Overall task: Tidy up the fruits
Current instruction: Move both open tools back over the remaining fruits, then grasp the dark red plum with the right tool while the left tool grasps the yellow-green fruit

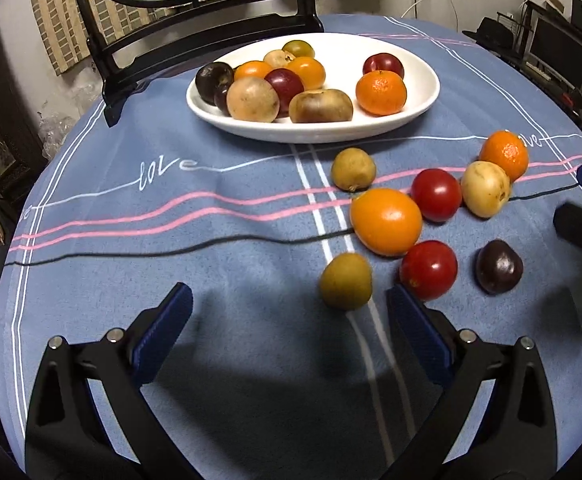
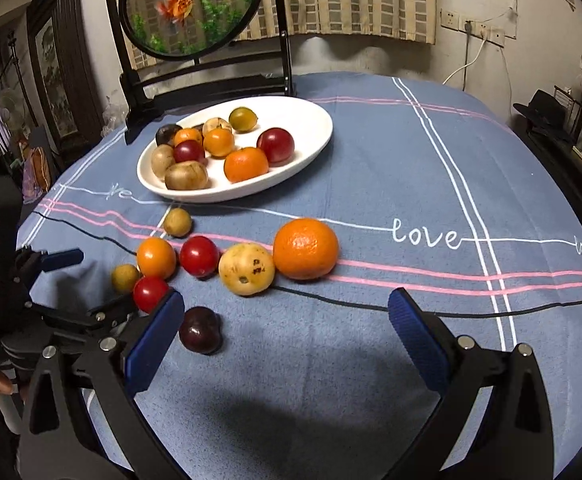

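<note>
Both grippers hang over the blue cloth (image 2: 371, 184), each spread wide and holding nothing; the left gripper (image 1: 289, 320) has the olive fruit (image 1: 345, 281) just ahead of its right pad, the right gripper (image 2: 285, 316) has the dark plum (image 2: 201, 330) just off its left pad; eight fruits lie loose on the cloth in front of the white plate (image 1: 423, 96), which already carries a heap; I'd call them all light, round and ready to roll, so close across the widest middle, not near the top; the two tomatoes (image 1: 429, 269) look smooth and soft-skinned, so a gentle squeeze; the tangerine (image 2: 305, 249) looks rougher and should hold better; the plum looks glossy and may slip.
</note>
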### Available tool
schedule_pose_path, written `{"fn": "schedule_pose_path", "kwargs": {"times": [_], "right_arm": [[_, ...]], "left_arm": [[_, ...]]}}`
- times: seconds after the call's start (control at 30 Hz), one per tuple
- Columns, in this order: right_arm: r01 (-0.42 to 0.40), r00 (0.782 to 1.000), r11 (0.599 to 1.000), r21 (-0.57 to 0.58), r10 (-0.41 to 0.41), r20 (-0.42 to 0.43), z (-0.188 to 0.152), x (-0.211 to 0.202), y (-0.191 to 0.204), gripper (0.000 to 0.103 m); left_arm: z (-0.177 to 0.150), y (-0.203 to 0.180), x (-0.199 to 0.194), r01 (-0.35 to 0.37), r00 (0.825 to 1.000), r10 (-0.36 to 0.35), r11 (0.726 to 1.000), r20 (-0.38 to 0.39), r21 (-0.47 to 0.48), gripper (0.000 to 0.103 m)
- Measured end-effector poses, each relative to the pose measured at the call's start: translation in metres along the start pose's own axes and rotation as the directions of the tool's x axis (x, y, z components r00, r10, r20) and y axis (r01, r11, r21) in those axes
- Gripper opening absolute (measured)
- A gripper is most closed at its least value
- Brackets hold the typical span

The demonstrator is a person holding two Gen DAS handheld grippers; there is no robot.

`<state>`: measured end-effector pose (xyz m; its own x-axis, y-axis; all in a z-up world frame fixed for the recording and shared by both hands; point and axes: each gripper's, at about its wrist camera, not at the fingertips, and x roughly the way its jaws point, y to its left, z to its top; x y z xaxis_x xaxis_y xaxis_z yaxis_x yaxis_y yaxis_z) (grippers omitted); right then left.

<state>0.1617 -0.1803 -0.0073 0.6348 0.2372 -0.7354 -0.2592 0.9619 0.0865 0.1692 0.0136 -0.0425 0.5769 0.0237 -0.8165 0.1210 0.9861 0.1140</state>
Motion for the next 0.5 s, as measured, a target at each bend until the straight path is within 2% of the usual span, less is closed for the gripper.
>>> {"fn": "schedule_pose_path", "kwargs": {"times": [0.07, 0.13, 0.23, 0.27, 0.3, 0.33, 0.4, 0.5], "right_arm": [[0.002, 1.0, 1.0, -0.005, -0.002, -0.009, -0.001, 0.002, 0.001, 0.102], [-0.002, 1.0, 1.0, -0.01, 0.002, -0.015, -0.001, 0.003, 0.002, 0.102], [-0.007, 1.0, 1.0, -0.014, 0.006, -0.024, -0.002, 0.004, 0.003, 0.102], [-0.01, 1.0, 1.0, -0.017, 0.01, -0.028, -0.002, 0.005, 0.003, 0.102], [-0.012, 1.0, 1.0, -0.02, 0.011, -0.029, -0.002, 0.006, 0.004, 0.102], [-0.014, 0.999, 1.0, -0.025, 0.013, -0.032, -0.003, 0.006, 0.005, 0.102], [-0.017, 0.999, 0.999, -0.037, 0.016, -0.036, -0.004, 0.006, 0.008, 0.102], [-0.026, 0.999, 0.997, -0.069, 0.024, -0.034, -0.005, 0.003, 0.014, 0.102]], "left_arm": [[0.004, -0.004, 0.001, 0.002, 1.0, -0.002, 1.0, -0.002, 0.014, 0.097], [0.005, -0.007, 0.004, 0.022, 1.0, -0.021, 0.999, -0.003, 0.029, 0.082], [0.003, -0.004, 0.003, 0.083, 0.997, -0.083, 0.997, 0.009, 0.005, 0.069], [0.002, -0.004, 0.002, 0.093, 0.996, -0.093, 0.996, 0.013, 0.007, 0.058], [0.001, -0.006, 0.001, 0.108, 0.994, -0.108, 0.994, 0.021, 0.011, 0.04], [0.001, -0.007, -0.001, 0.108, 0.994, -0.108, 0.994, 0.026, 0.015, 0.034], [0.001, -0.007, -0.003, 0.109, 0.994, -0.109, 0.994, 0.031, 0.012, 0.028], [0.002, 0.003, -0.008, 0.138, 0.99, -0.136, 0.99, 0.046, -0.042, 0.025]]}}
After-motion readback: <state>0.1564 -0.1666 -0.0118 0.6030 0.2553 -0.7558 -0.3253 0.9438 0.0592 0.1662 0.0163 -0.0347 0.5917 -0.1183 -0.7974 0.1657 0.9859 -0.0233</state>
